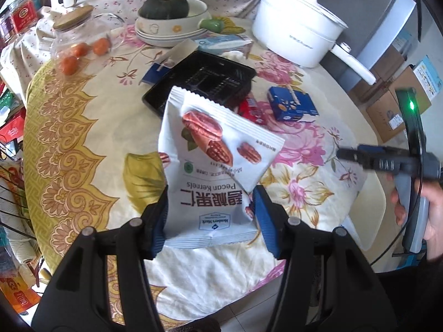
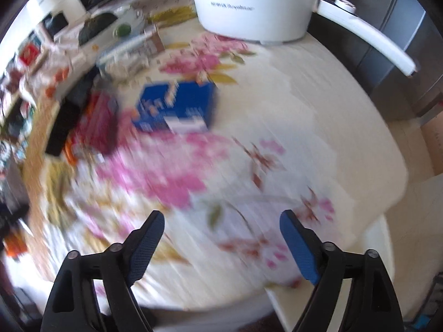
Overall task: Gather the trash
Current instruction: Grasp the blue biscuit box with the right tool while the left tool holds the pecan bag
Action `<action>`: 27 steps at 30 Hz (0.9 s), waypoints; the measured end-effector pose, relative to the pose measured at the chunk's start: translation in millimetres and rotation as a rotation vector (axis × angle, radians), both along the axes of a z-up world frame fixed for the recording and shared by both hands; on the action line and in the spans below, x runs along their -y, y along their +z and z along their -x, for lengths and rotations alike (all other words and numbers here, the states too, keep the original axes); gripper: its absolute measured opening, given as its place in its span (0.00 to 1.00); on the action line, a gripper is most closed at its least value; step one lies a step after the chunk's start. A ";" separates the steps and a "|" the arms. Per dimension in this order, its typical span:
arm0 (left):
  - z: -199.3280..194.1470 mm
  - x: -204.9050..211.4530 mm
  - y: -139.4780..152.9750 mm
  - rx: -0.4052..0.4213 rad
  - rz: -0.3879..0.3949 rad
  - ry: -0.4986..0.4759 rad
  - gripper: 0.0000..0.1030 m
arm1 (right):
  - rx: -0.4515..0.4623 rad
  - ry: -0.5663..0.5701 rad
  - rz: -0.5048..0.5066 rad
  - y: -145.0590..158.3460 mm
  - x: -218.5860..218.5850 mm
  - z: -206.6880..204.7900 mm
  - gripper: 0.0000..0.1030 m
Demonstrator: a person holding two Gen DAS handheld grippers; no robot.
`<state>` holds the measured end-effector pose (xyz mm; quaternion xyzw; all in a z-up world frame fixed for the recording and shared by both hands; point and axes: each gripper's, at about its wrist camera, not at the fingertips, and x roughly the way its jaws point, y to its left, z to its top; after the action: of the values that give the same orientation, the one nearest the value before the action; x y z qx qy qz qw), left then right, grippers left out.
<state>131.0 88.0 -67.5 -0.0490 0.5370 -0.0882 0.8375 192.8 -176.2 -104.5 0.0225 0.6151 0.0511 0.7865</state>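
Note:
My left gripper [image 1: 210, 196] is shut on a white pecan kernel bag [image 1: 213, 155] and holds it up over the flowered tablecloth. Beyond it lie a black plastic tray [image 1: 202, 80], a red wrapper [image 1: 250, 108] and a blue box [image 1: 292, 103]. My right gripper [image 2: 221, 221] is open and empty above the table's near right part; its view is blurred. The blue box [image 2: 177, 105] lies ahead of it, with the red wrapper [image 2: 97, 121] and black tray [image 2: 65, 121] to the left. The right gripper also shows in the left wrist view [image 1: 346, 153].
A white electric pot [image 1: 296, 22] with a long handle stands at the back right. A bowl with a green squash [image 1: 169, 13], a glass jar [image 1: 74, 27] and oranges [image 1: 83, 52] are at the back left. Cardboard boxes [image 1: 398, 102] stand beyond the table's right edge.

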 end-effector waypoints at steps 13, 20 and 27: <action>-0.3 -5.8 18.0 0.049 -0.013 -0.003 0.56 | 0.035 -0.057 -0.010 -26.0 -56.9 -78.0 1.00; -4.1 -12.9 11.7 0.029 -0.008 0.013 0.56 | 0.040 -0.078 0.034 -40.3 -61.7 -94.4 1.00; -6.3 -21.0 -11.5 -0.069 0.010 0.036 0.75 | 0.047 -0.070 0.025 -42.5 -54.2 -94.2 0.92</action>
<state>137.4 109.0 -79.1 -0.0657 0.5642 -0.0741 0.8197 287.0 -122.0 -147.1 0.0330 0.5959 0.0162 0.8022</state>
